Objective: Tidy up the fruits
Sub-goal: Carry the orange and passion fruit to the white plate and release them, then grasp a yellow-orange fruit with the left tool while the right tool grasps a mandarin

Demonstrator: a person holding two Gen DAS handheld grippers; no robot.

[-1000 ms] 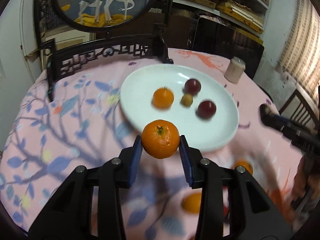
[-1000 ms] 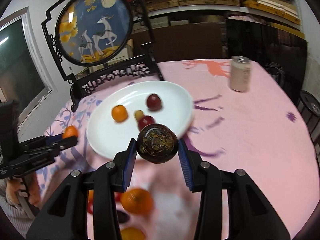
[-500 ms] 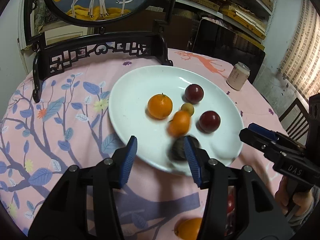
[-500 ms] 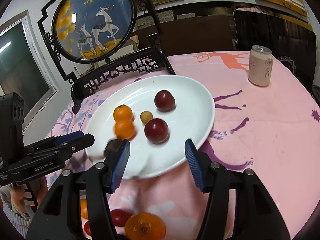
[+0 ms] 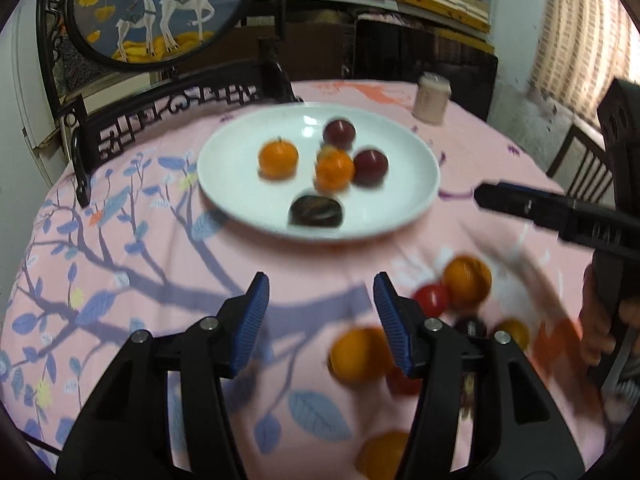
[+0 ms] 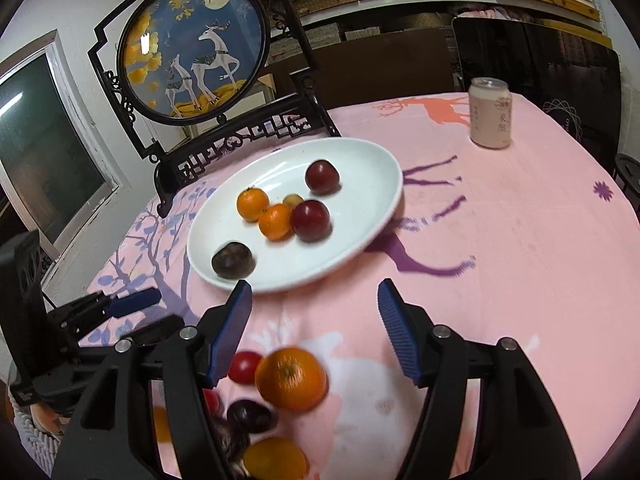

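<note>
Both grippers, left gripper & right gripper, are opening w/ nothing between; loose tangerine is lying lower-center, nearer the right one's fingers.

White plate; pink tablecloth, seemingly blue-leafed.

Loose fruit on the tablecloth near the left gripper is motion-blurred, and one orange sits partly behind its finger. From the right wrist, a small yellowish fruit is half hidden behind the plate's oranges; a bottom-edge orange is cut off.
</note>
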